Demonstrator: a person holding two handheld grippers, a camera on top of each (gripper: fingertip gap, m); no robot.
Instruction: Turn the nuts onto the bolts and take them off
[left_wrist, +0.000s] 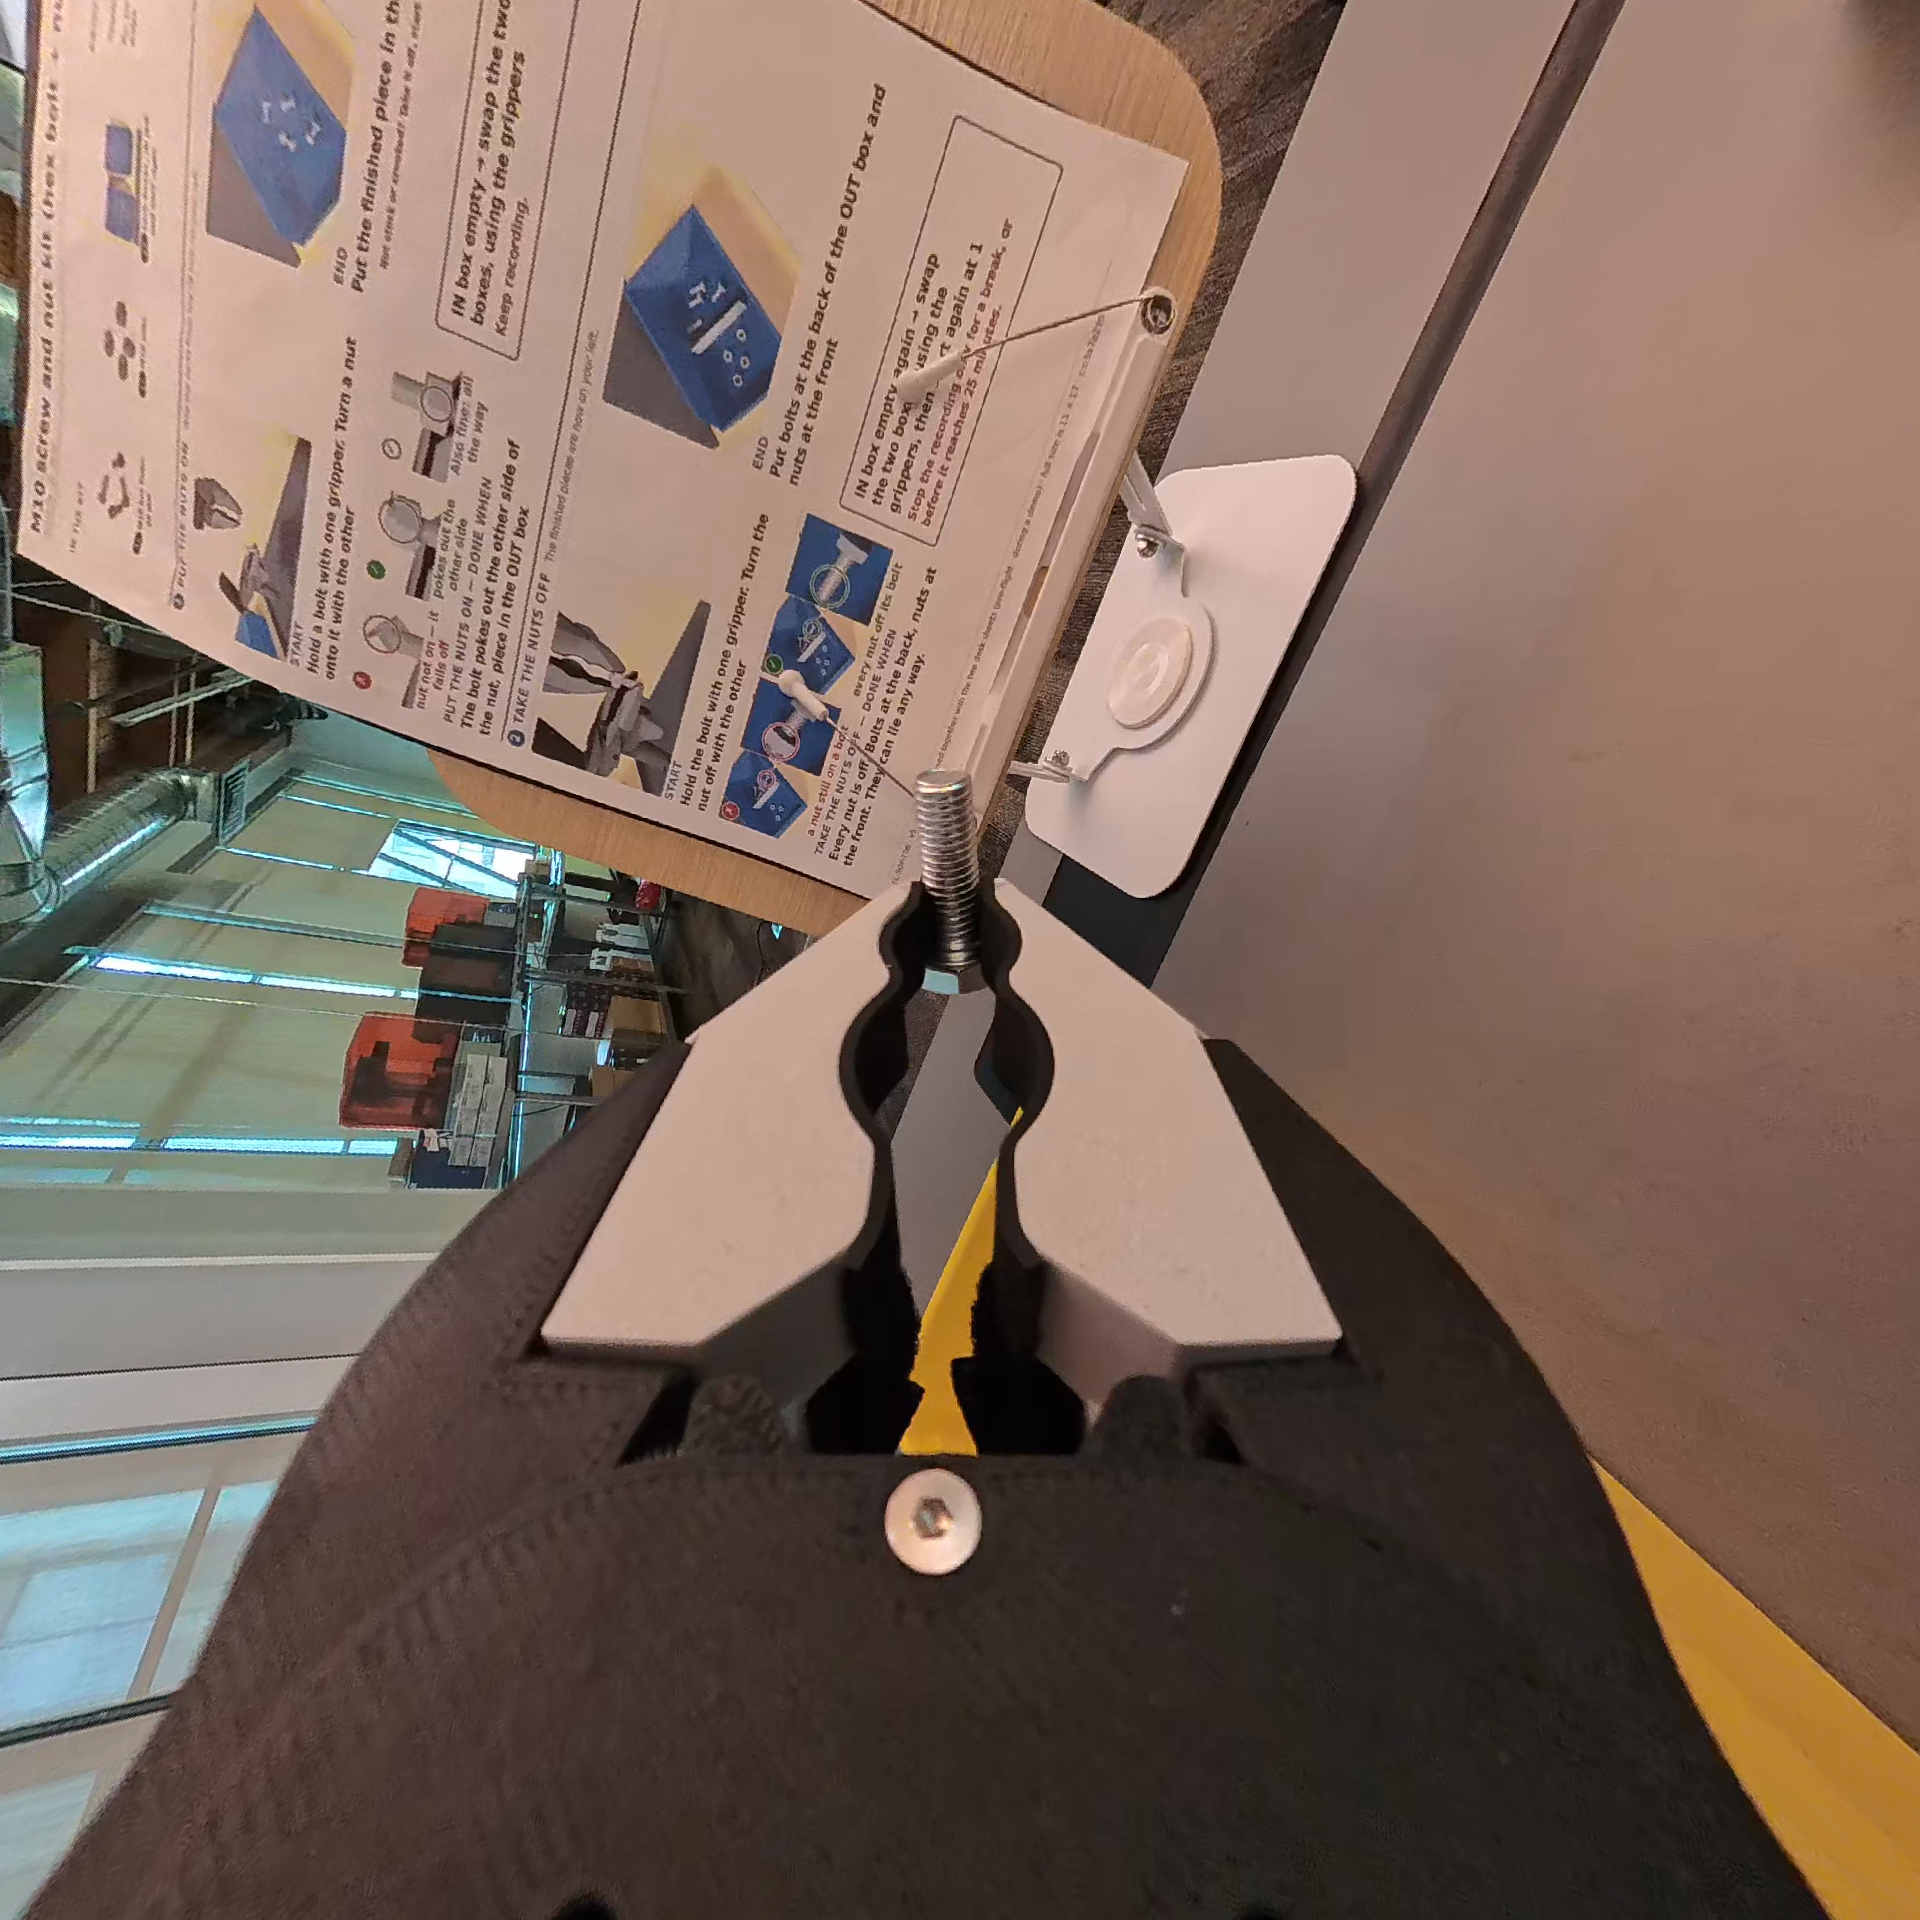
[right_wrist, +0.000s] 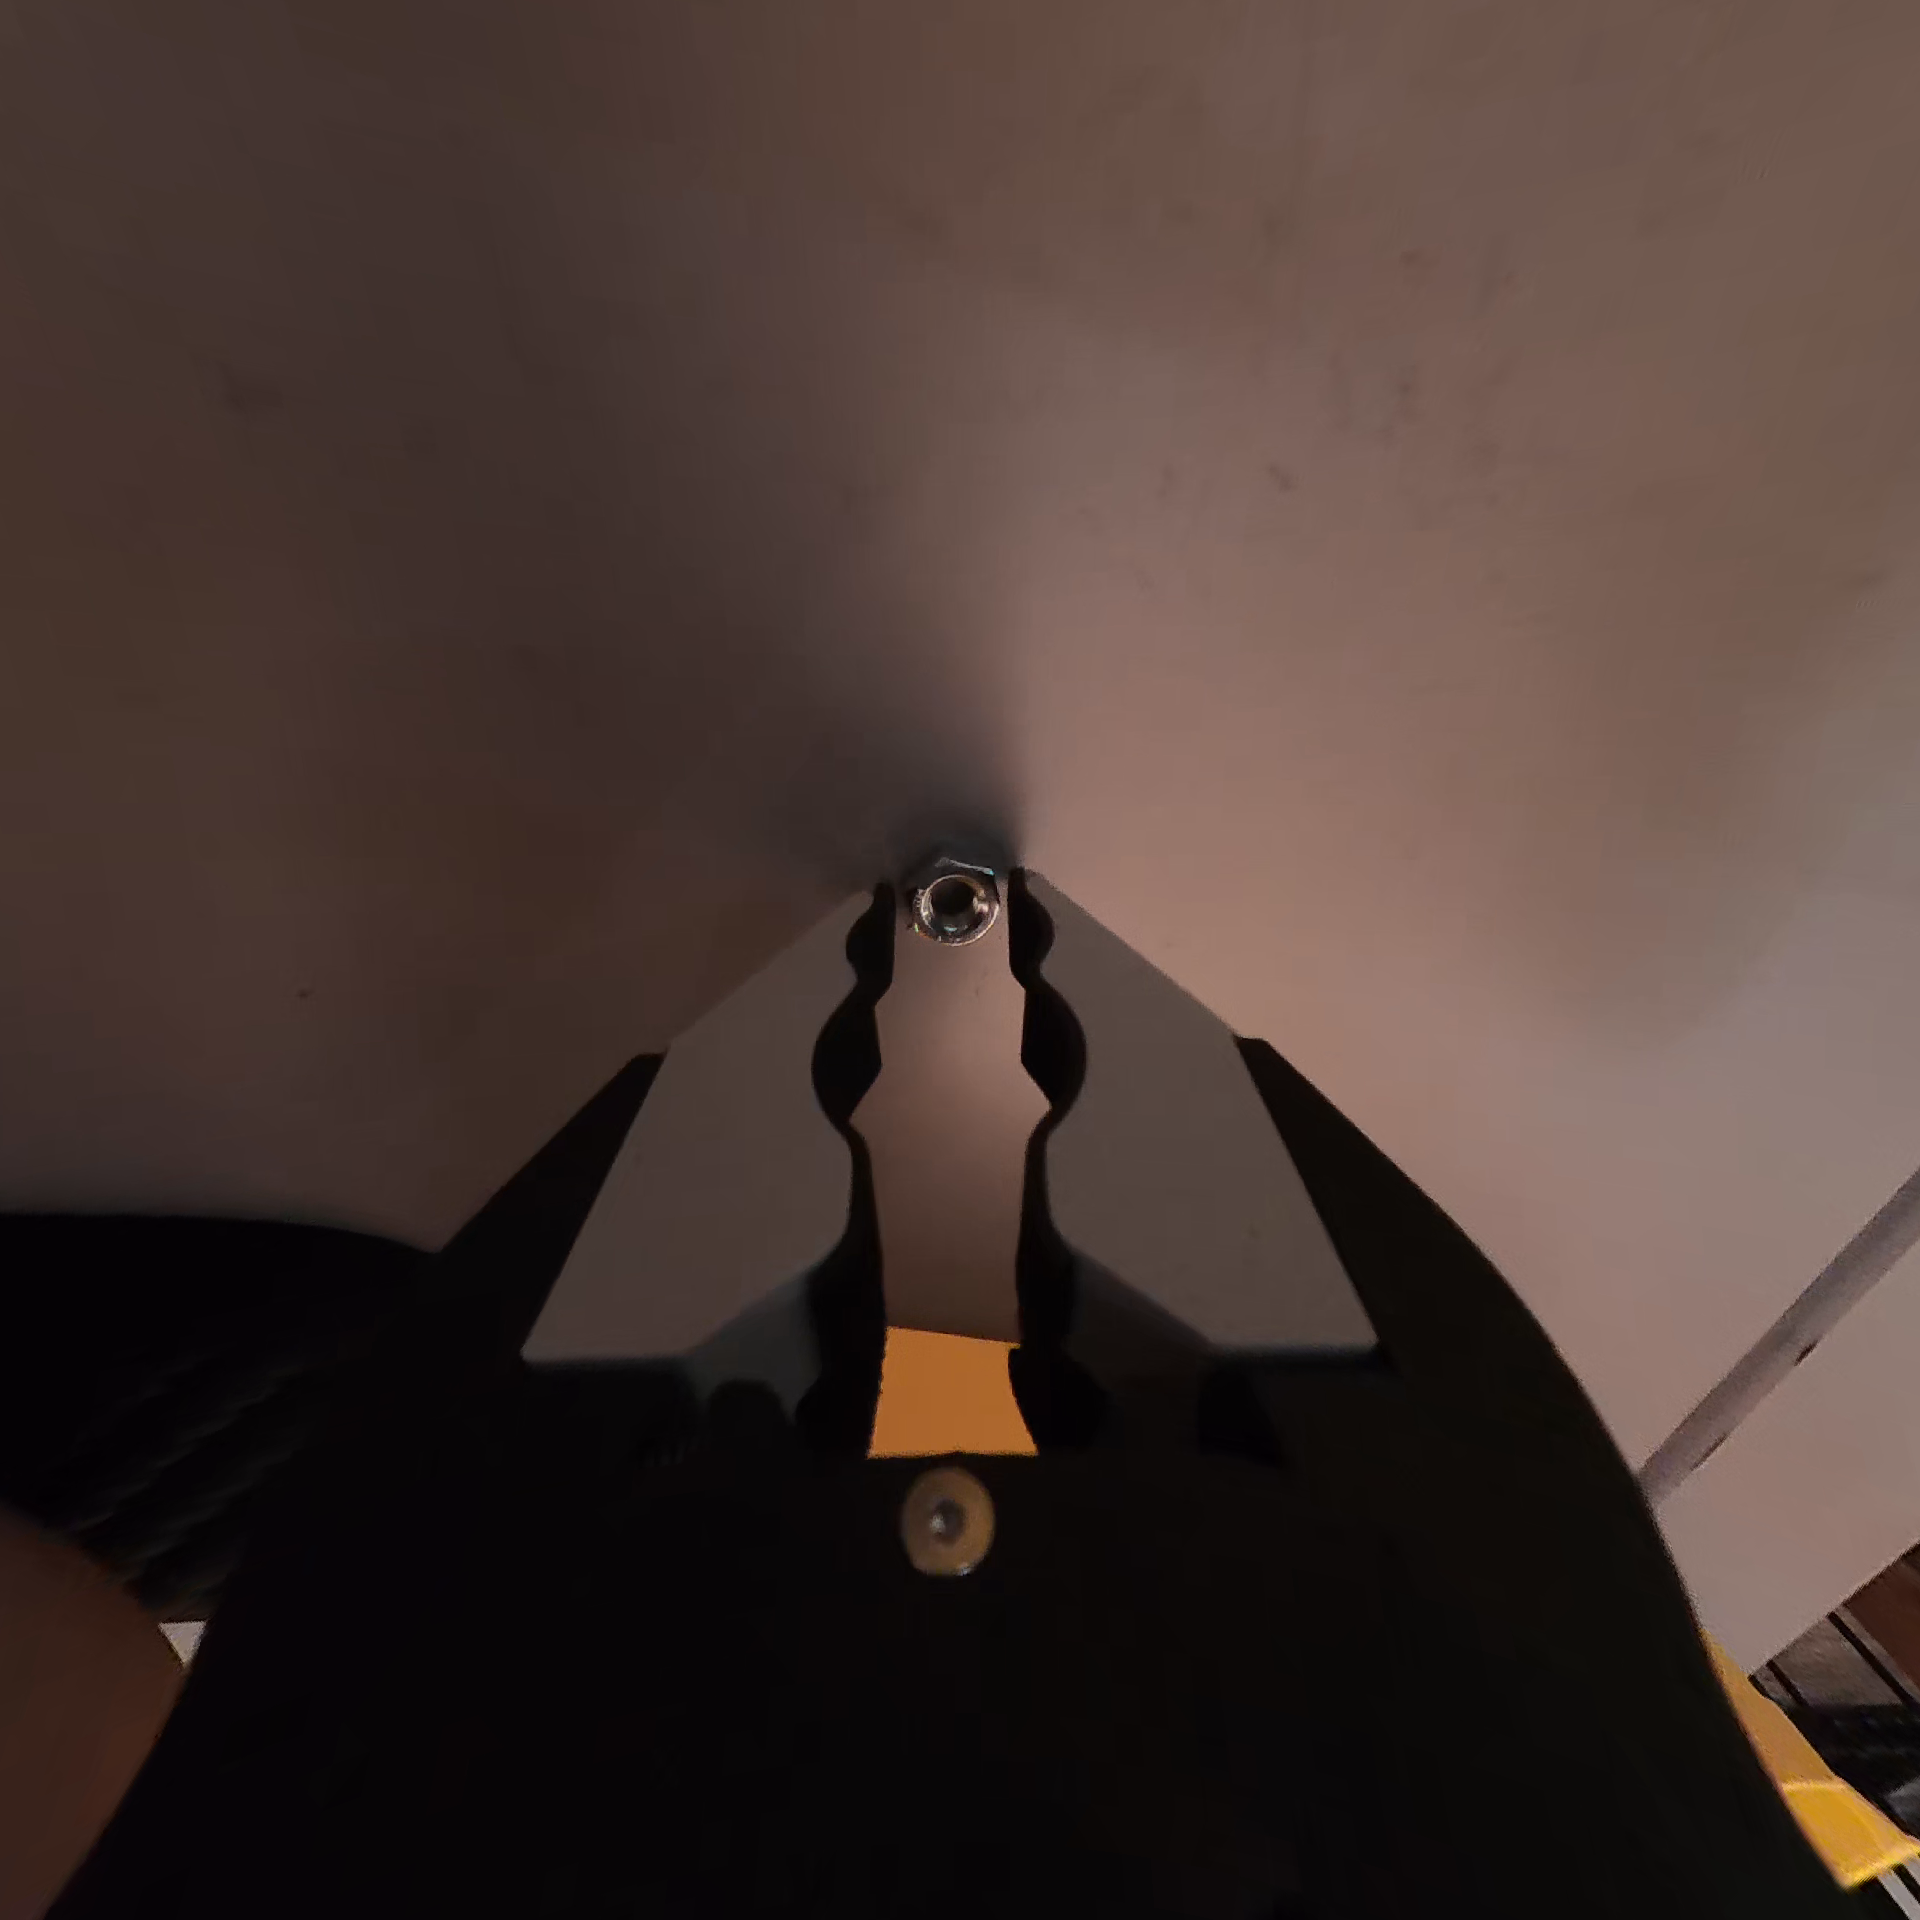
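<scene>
In the left wrist view my left gripper (left_wrist: 951, 914) is shut on a silver bolt (left_wrist: 948, 852). The hex head sits between the fingers and the threaded shank sticks out past the tips, bare of any nut. The gripper is rolled sideways, held up off the grey table (left_wrist: 1610, 935). In the right wrist view my right gripper (right_wrist: 951, 906) is shut on a silver nut (right_wrist: 951, 904) at its tips, hole facing the camera, low over the grey table (right_wrist: 1039, 416) in shadow. Neither view shows the other gripper.
A printed instruction sheet (left_wrist: 582, 364) on a wooden board (left_wrist: 1184, 135) stands beyond the bolt, propped by a white stand (left_wrist: 1174, 675) on the table. Yellow tape (left_wrist: 1766, 1714) runs along the table edge. Shelves and windows lie far behind. Yellow (right_wrist: 1829, 1808) shows at the lower right. The tips of one gripper are about 30 centimetres away from the tips of the other.
</scene>
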